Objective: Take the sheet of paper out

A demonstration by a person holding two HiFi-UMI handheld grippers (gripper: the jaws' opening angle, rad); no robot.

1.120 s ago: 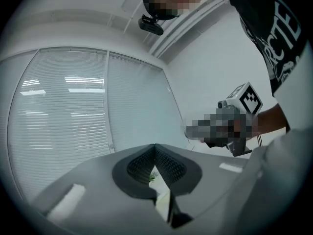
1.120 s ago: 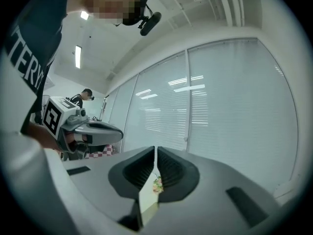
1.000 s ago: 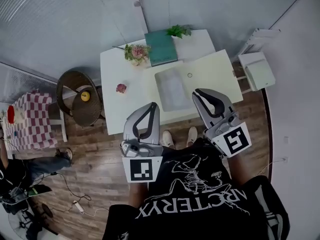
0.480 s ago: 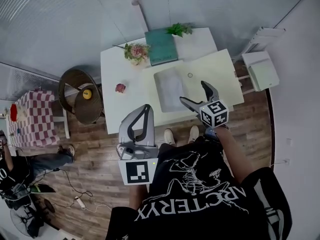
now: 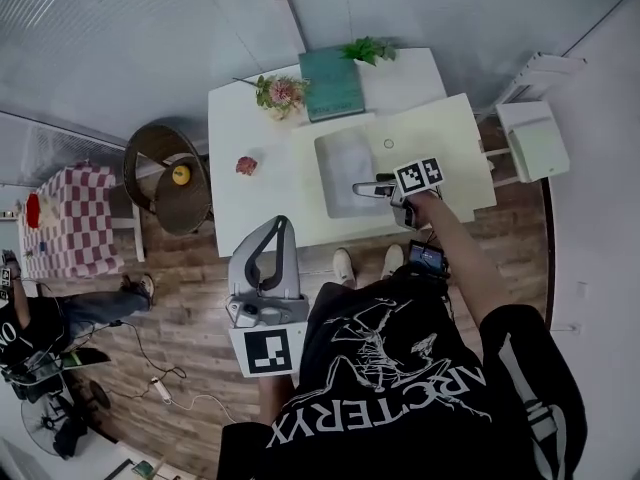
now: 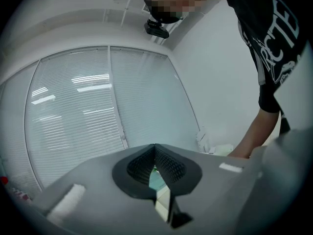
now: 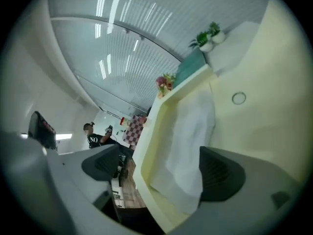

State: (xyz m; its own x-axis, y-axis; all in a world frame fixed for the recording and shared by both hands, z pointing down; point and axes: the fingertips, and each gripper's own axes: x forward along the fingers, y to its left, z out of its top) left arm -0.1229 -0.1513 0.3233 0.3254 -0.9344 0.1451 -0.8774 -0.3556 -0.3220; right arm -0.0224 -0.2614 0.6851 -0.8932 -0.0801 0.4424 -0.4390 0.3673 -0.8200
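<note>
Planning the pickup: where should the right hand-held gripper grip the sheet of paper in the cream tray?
Probably its near edge, from the person's side. The sheet of paper lies flat in the tray; only that end seems lifted, between the jaws of the right hand-held gripper, which have just been opening.

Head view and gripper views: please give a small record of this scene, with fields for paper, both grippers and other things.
paper: white sheet of paper lying in the cream tray recess
right gripper: jaws have just been opening, wide apart, paper's near end ahead between them, not gripped
left gripper: shut, empty, held away from the table
also on table: green book, flowers, small plant
</note>
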